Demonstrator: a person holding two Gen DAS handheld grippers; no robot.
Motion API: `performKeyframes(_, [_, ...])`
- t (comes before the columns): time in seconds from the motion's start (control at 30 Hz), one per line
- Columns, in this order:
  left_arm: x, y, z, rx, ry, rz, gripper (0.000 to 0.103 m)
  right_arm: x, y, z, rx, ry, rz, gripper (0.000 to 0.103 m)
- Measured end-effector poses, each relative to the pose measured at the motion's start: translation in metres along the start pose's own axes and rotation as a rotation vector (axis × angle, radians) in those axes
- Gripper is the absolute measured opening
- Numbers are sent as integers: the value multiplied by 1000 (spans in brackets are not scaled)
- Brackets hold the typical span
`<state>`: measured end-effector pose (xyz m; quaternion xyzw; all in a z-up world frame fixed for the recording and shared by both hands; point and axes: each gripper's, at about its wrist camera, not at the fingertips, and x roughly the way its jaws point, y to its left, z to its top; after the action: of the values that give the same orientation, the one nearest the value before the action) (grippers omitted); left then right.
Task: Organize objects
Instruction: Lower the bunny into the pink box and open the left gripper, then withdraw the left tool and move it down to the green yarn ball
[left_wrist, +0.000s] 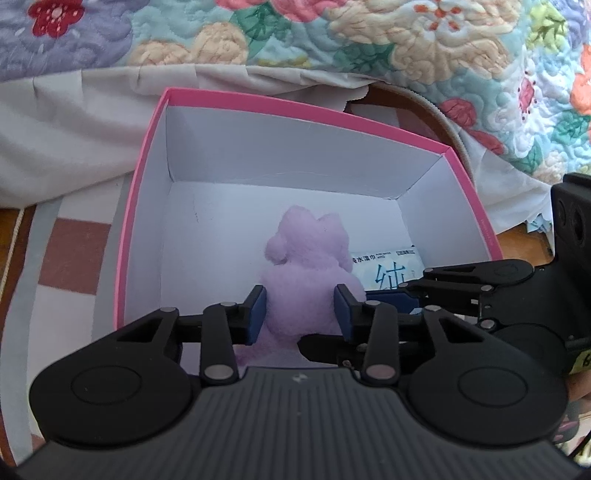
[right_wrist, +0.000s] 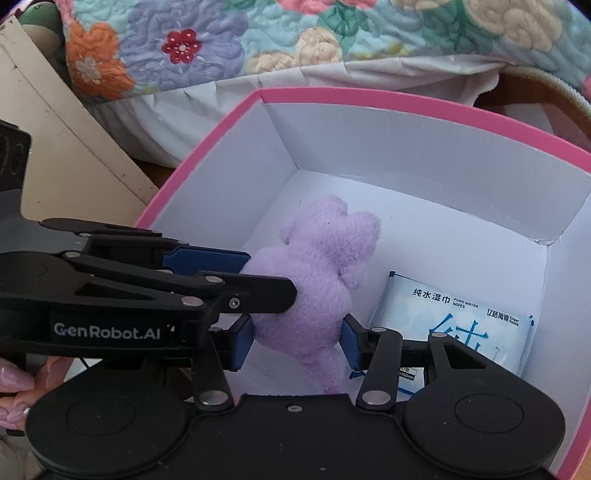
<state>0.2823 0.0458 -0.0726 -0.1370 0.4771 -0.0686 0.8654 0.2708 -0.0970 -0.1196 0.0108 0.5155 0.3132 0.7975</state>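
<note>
A fluffy purple plush toy (left_wrist: 306, 258) (right_wrist: 321, 258) is inside an open pink box (left_wrist: 295, 105) (right_wrist: 406, 99) with white walls, low over its floor. My left gripper (left_wrist: 300, 312) has its blue pads pressed on the toy's body from both sides. My right gripper (right_wrist: 296, 341) is also shut on the toy, lower on its body. In the right wrist view the left gripper (right_wrist: 269, 275) reaches in from the left. One of the right gripper's fingers (left_wrist: 391, 295) shows behind the toy in the left wrist view. A white and blue wet wipes packet (left_wrist: 388, 266) (right_wrist: 461, 321) lies flat on the box floor to the toy's right.
A floral quilt (left_wrist: 406, 37) and a beige sheet (left_wrist: 74, 122) hang behind the box. The box stands on a striped rug (left_wrist: 74, 251) over a wooden floor. A cream board (right_wrist: 55, 129) leans at the left. A hand (right_wrist: 18, 387) holds the left gripper.
</note>
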Motion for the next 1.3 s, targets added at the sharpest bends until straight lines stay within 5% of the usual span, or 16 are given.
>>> performKeyframes(0.5, [3,8,1,-27,21,44,38,-4,-6,-1,49,12,3,60])
performKeyframes(1.3, [-111,-23,-4,-51,34,11,50,-148,47,-33,-4,-176,-155,60])
